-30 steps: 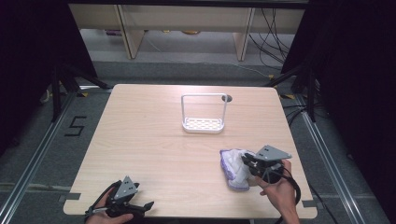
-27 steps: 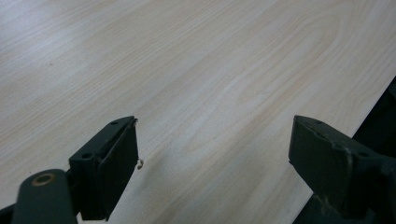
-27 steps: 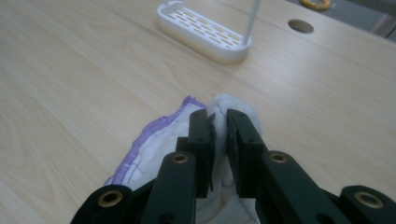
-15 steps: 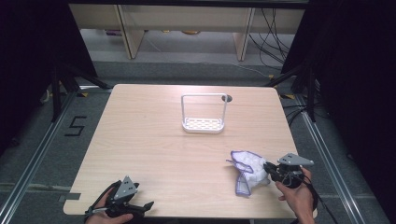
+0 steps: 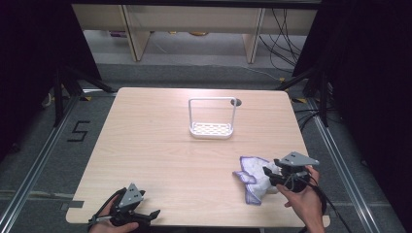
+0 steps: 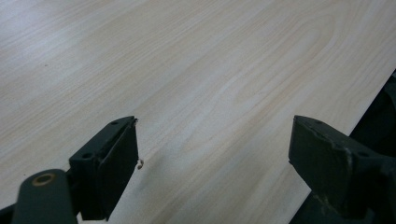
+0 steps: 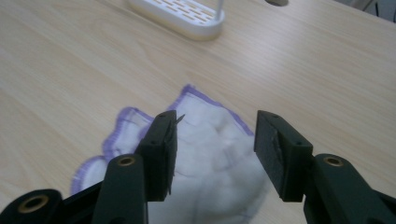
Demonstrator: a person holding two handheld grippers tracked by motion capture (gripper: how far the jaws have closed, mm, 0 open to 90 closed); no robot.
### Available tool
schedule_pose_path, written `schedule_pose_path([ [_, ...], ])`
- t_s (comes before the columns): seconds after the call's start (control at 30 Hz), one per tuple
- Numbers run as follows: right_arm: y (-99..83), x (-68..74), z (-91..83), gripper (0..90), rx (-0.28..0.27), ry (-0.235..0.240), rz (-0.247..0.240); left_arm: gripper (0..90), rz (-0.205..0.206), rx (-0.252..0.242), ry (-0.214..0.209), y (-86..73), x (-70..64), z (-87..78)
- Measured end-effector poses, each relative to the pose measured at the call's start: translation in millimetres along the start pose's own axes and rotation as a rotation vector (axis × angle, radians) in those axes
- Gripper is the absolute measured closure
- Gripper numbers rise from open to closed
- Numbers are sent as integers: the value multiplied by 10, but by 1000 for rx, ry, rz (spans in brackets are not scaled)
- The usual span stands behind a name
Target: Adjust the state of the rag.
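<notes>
White cloth with purple stitched edging lies crumpled on the pale wood-grain bench, nearer the person than the white perforated rack with wire handle. Right claw released, jaws straddling the cloth. Left claw released over bare bench, well apart from the rack.

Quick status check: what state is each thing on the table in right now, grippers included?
Cloth: crumpled in a heap on the table, white with purple edging, not gripped.
Rack: upright, empty, standing apart from the cloth.
Right gripper: open, fingers above the cloth.
Left gripper: open wide, nothing between its fingers, at the near table edge.
</notes>
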State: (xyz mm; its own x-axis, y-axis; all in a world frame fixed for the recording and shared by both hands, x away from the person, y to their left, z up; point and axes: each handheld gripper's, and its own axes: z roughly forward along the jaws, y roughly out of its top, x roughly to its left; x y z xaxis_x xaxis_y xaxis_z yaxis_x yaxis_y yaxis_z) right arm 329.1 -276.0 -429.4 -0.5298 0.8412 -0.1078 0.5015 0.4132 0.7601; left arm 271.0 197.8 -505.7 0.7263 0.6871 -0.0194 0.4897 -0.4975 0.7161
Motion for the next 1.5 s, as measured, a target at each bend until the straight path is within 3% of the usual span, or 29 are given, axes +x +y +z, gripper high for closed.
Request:
schedule_pose_path([
  [0.07,38,69,10,489,12,10,-7,155,-2,-2,-2,-1,-3,1],
  [0.17,137,207,116,481,48,50,-55,155,3,1,5,-1,9,-5],
  [0.33,145,294,358,496,146,85,-52,155,2,-5,-1,11,7,-15],
  [0.43,146,310,415,513,171,97,-50,156,-3,-26,-1,34,-9,-10],
  [0.57,123,318,572,740,249,108,-112,157,3,-65,-23,142,-30,10],
  [0.67,114,306,592,816,254,114,-130,165,12,-81,-43,213,-43,54],
  [0.7,134,293,553,865,244,117,-139,162,37,-91,-66,340,-69,157],
  [0.73,134,293,553,865,244,117,-139,161,37,-91,-66,340,-69,157],
  [0.8,170,294,468,880,215,80,-148,163,83,-105,-96,554,-106,359],
  [0.83,189,289,439,881,201,78,-150,173,73,-128,-113,623,-129,445],
  [0.87,202,284,417,881,189,82,-146,189,89,-116,-142,692,-134,513],
  [0.93,218,286,383,881,183,80,-127,215,84,-138,-152,756,-168,603],
  [0.97,234,259,339,881,148,84,-130,264,110,-142,-159,841,-188,697],
  [1.03,253,243,297,881,139,81,-126,290,160,-145,-175,1013,-257,892],
  [1.07,253,243,297,881,139,81,-126,303,160,-145,-175,1013,-257,892],
  [1.13,267,199,266,881,116,82,-121,334,218,-155,-204,1221,-399,1152],
  [1.2,272,194,247,881,117,82,-98,354,222,-152,-216,1273,-462,1213],
  [1.23,262,155,240,881,102,77,-110,369,274,-146,-238,1383,-554,1343],
  [1.37,257,123,223,882,92,79,-105,388,315,-139,-235,1513,-658,1537],
  [1.43,266,135,206,881,92,86,-80,406,324,-145,-224,1572,-684,1628],
  [1.5,281,136,181,881,83,89,-96,441,336,-174,-227,1635,-731,1754],
])
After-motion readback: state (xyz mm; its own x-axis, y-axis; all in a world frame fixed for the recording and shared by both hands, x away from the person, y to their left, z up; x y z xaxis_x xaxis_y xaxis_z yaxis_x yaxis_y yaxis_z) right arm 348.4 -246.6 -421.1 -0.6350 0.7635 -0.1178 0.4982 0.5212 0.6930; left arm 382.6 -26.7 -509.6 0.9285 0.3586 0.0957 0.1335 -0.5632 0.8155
